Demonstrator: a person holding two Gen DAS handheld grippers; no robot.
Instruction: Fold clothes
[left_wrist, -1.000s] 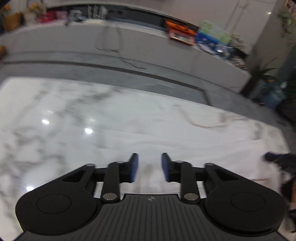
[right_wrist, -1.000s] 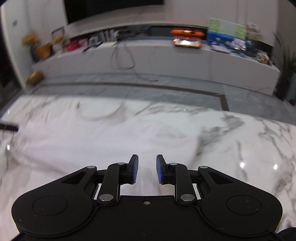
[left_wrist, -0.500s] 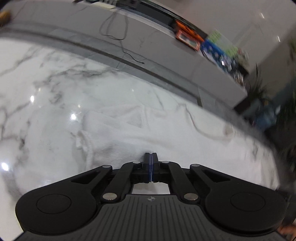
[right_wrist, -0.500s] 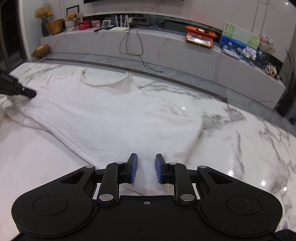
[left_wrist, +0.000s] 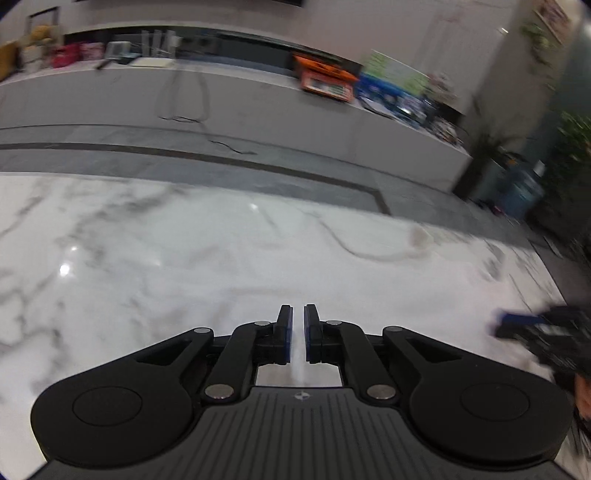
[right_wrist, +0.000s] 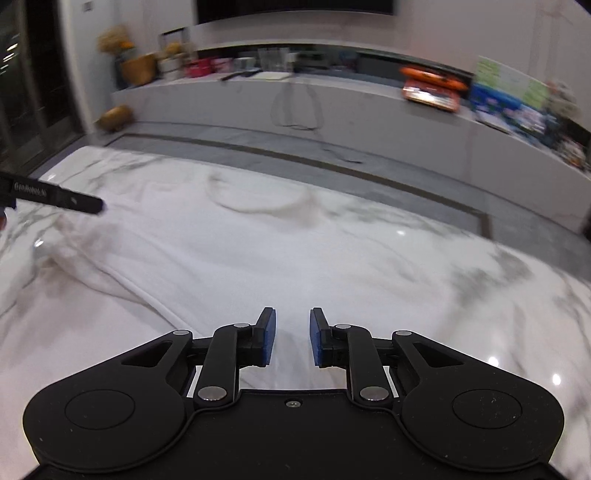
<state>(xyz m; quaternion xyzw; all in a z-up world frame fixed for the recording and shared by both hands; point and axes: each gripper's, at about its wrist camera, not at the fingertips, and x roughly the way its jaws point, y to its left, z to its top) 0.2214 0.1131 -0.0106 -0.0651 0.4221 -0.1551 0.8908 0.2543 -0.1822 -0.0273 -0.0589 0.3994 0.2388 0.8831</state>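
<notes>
**One white garment spread on a marble desk, two grippers above it**

One white garment (right_wrist: 229, 258) lay spread across the marble desk (right_wrist: 517, 332), its curved neckline toward the far edge and a hemmed edge running diagonally down toward the right gripper (right_wrist: 291, 338). On the left side of the cloth the fabric was bunched into soft folds. In the left wrist view the same garment (left_wrist: 332, 266) was blurred by motion and hard to separate from the pale stone.

Two grippers were in play. The right gripper hovered just over the near edge of the garment, its jaws released with a clear gap between the blue pads and nothing in them. The left gripper (left_wrist: 298, 334) had its jaws nearly together, a narrow slit still showing between the pads, with no cloth seen in them. Each gripper showed in the other's view: the left one (right_wrist: 55, 195) as a dark bar over the garment's left side, the right one (left_wrist: 535, 328) as a blurred dark shape at the desk's right edge.

The desk was white marble with grey veins, glossy, with several light reflections. Beyond it ran a grey floor with a dark border strip and one long low white ledge (right_wrist: 369, 107) carrying boxes, an orange item and loose cables. A potted plant (left_wrist: 576, 147) stood at the right.
</notes>
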